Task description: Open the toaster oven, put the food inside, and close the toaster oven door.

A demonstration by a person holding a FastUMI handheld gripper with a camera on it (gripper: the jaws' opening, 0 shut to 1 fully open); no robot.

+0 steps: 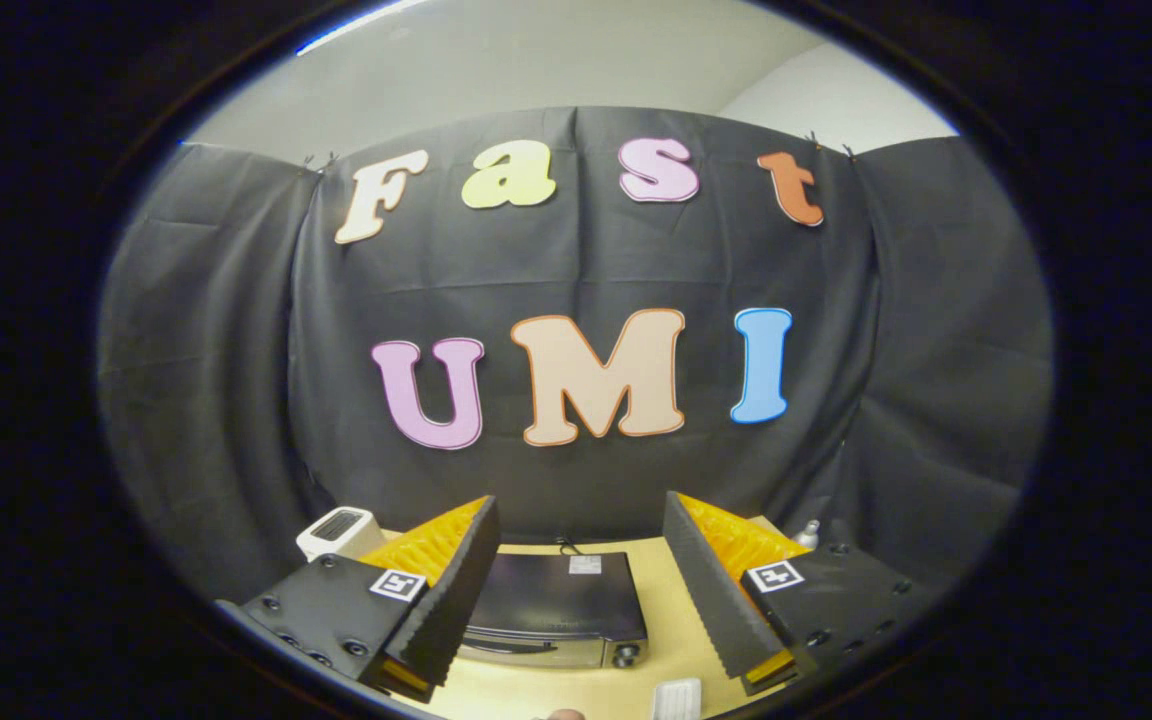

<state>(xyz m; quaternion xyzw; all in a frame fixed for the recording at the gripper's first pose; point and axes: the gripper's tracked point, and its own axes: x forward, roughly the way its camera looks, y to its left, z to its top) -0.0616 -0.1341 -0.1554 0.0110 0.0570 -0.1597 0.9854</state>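
Low in the middle of the frame, the toaster oven [558, 608] sits on the table [661, 610], seen between the spread fingers of the gripper [591, 630], which holds nothing. It looks rigid and heavy; its smooth door is probably best pulled by the handle along the front. The top sticker is too small to read. A white appliance [338, 530] stands at lower left.

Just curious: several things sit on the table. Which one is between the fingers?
The toaster oven: dark, lying between the open hand-held gripper fingers. The white appliance sits left, beyond them.
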